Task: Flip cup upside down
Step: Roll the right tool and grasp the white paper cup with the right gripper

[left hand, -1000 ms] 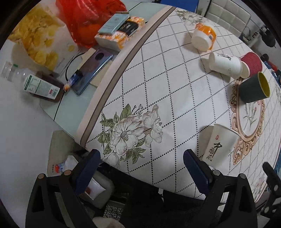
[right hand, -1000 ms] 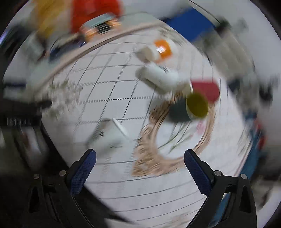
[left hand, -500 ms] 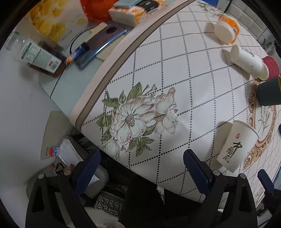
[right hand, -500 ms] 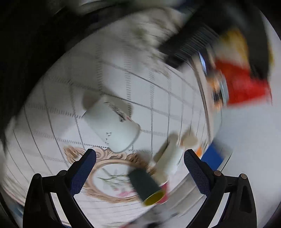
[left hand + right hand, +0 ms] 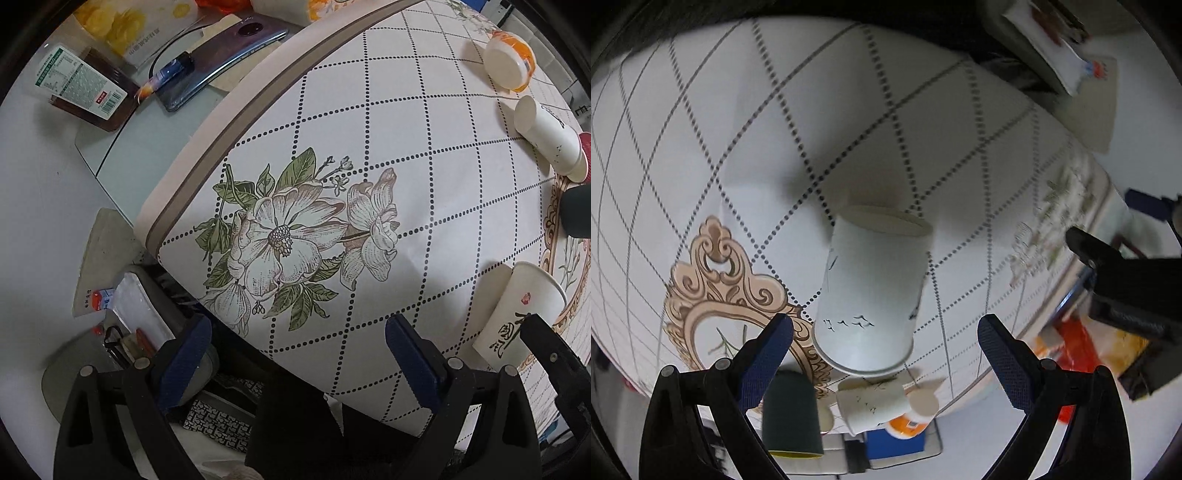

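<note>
Left wrist view: the left claw (image 5: 295, 343) gapes wide over the worktop (image 5: 369, 147) edge, with the paper cup (image 5: 517, 314) upright just right of it. Right wrist view: the right claw (image 5: 884, 345), rolled over and spread wide, frames the cup (image 5: 873, 291) without touching it.

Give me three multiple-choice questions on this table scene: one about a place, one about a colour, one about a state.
1. In the right wrist view, the paper cup appears:
A) between the right gripper fingers
B) left of both fingers
C) out of view

2. The unprinted cup is:
A) pink
B) dark green
C) sky blue

3. The right gripper is:
A) shut on the paper cup
B) shut, empty
C) open

Answers: 1 A, the cup sits in the gap; 2 B, its wall is dark green; 3 C, both fingers stand apart from the cup.
</note>
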The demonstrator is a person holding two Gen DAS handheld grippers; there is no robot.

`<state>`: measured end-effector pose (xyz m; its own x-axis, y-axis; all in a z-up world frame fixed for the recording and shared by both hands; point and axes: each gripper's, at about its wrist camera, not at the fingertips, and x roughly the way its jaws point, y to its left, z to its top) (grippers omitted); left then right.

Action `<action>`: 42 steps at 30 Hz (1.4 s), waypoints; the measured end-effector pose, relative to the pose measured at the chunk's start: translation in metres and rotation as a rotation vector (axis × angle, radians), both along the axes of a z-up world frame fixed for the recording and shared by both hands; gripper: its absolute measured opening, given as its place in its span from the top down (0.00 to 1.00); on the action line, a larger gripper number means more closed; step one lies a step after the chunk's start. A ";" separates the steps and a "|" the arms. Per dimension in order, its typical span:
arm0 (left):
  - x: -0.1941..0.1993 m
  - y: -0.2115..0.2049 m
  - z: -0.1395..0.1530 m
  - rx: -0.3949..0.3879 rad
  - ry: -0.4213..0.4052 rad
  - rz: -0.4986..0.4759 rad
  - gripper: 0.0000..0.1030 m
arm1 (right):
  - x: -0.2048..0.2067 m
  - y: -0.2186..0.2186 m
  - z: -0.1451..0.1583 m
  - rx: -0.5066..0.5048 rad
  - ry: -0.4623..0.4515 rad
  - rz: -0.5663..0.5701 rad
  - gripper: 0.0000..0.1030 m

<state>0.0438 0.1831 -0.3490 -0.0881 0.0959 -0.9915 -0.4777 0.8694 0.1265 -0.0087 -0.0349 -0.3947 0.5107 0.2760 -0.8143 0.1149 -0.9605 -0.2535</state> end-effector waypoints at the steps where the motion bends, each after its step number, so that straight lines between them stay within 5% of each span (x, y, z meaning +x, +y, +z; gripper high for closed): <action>1: 0.000 0.001 -0.001 -0.001 0.001 0.002 0.06 | 0.000 -0.001 -0.003 -0.005 -0.004 0.012 0.01; 13: 0.010 -0.001 -0.008 0.002 0.015 -0.011 0.06 | -0.001 -0.010 -0.019 -0.044 0.009 0.065 0.02; 17: 0.013 -0.001 -0.010 0.002 0.021 -0.013 0.06 | 0.000 -0.011 -0.026 -0.038 0.001 0.060 0.14; 20: 0.014 0.000 -0.010 0.006 0.023 -0.015 0.06 | 0.004 -0.008 -0.031 -0.021 -0.006 0.042 0.33; 31: 0.019 -0.003 -0.008 0.006 0.026 -0.028 0.06 | 0.000 0.000 -0.031 0.014 0.021 -0.033 0.35; 37: 0.023 -0.007 -0.002 0.017 0.022 -0.049 0.06 | 0.000 0.016 -0.025 0.043 0.034 -0.144 0.35; 42: 0.029 -0.009 0.003 0.024 0.020 -0.075 0.06 | 0.008 0.034 -0.013 0.085 0.065 -0.374 0.35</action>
